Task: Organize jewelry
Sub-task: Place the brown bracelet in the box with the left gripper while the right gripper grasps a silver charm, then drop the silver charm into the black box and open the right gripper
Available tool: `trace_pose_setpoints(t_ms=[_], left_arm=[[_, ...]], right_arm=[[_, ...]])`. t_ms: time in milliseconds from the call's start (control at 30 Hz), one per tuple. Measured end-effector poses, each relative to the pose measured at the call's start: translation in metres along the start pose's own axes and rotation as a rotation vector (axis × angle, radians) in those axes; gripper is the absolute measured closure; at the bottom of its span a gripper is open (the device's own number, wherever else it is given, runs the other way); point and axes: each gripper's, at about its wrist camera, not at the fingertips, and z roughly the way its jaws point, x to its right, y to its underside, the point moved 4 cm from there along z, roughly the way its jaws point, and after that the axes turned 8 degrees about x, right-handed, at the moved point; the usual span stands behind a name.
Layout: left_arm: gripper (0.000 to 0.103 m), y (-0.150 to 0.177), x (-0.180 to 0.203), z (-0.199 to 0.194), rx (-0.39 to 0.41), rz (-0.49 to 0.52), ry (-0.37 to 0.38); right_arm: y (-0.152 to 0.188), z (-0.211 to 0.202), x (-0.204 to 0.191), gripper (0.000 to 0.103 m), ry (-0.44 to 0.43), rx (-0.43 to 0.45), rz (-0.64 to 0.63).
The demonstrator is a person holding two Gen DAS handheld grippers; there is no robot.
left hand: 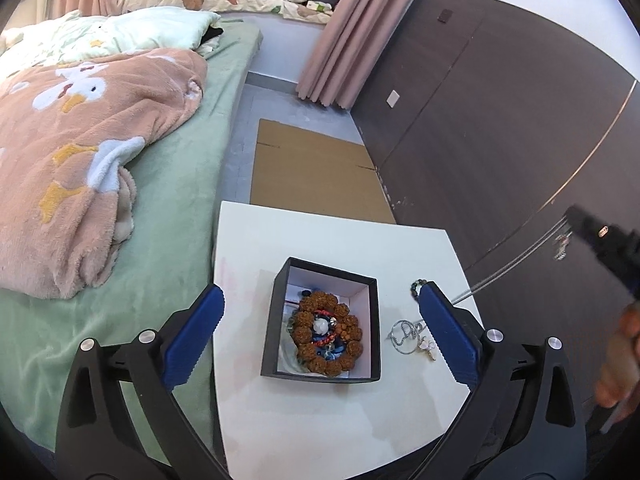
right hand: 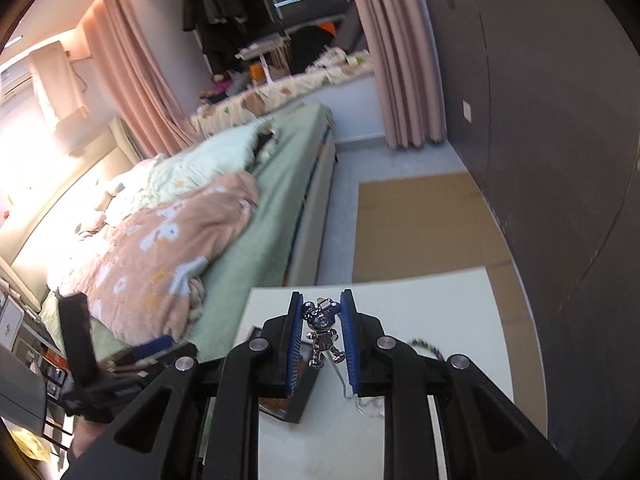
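Observation:
A black open box [left hand: 276, 320] with a white lining stands on the white table [left hand: 320, 420]. A brown bead bracelet [left hand: 326, 330] and other small pieces lie in it. My left gripper [left hand: 320, 308] is open, its fingers either side of the box. A silver ring pendant [left hand: 404, 334] and a dark bead bracelet [left hand: 416, 290] lie on the table right of the box. My right gripper [right hand: 320, 304] is shut on a silver mouse-shaped charm [right hand: 322, 330], held above the table; it also shows at the right edge of the left wrist view [left hand: 562, 246]. The box's corner [right hand: 300, 400] sits below it.
A bed [left hand: 172, 208] with a green sheet and a pink blanket [left hand: 80, 152] runs along the table's left side. Flat cardboard [left hand: 316, 168] lies on the floor beyond the table. A dark wardrobe wall [left hand: 500, 120] stands to the right. Pink curtains [left hand: 352, 32] hang at the back.

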Motion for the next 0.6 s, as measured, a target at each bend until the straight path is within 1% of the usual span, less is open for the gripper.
trace_pose_setpoints(t_ms=[300,467,600], left_arm=[[0.005,-0.006,-0.012,-0.021,0.024,-0.018,0.017],[0.005,-0.012,-0.020,-0.035,0.040,-0.022,0.021],[0.005,-0.018,-0.027,-0.045,0.056,-0.025,0.020]], right_arm=[[-0.050,-0.037,-0.052,0.085,-0.036,0.102,-0.064],[-0.073,-0.047,-0.080,0.085,-0.049,0.147,-0.088],[-0.086,-0.051,-0.100,0.084,-0.067,0.162,-0.105]])
